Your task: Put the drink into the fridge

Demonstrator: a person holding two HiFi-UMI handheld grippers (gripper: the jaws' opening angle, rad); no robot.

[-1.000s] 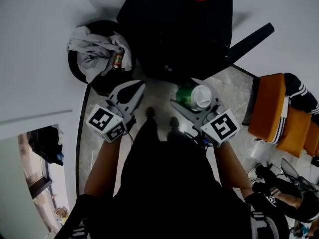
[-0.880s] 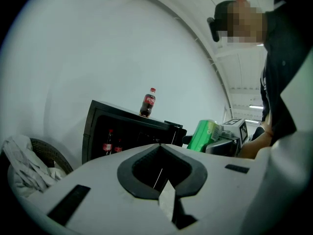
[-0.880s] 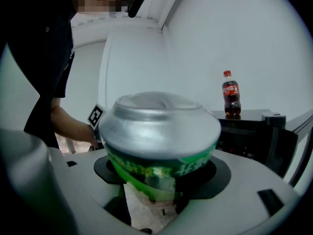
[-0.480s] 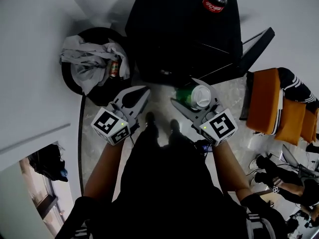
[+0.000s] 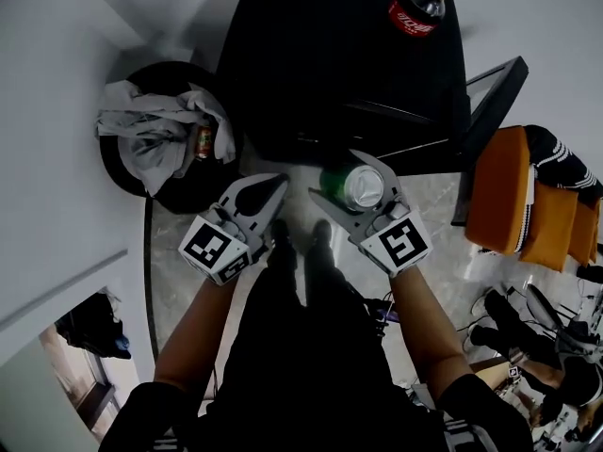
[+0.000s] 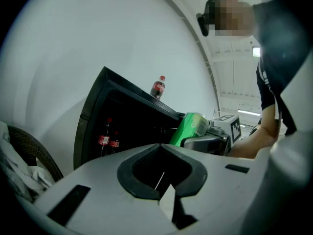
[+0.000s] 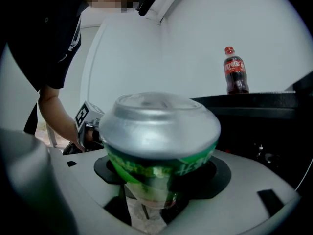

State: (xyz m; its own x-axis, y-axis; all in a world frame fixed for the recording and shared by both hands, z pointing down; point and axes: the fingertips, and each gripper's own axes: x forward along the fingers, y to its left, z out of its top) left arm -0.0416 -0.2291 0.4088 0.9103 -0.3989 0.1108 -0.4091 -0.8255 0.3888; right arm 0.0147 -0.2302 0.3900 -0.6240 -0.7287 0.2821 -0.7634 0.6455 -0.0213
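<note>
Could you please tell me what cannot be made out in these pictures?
- Fridge interior: dark in the left gripper view, hidden by its top in the head view.
- Print on the green can: blurred and distorted in the right gripper view.
- Small can in the bin: too small to identify, head view.

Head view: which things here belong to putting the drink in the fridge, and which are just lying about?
Part of the job: green can, held in the right gripper; open black fridge.

Lying about: cola bottle on the fridge; bin with crumpled cloth; orange seat; idle left gripper, shut.
</note>
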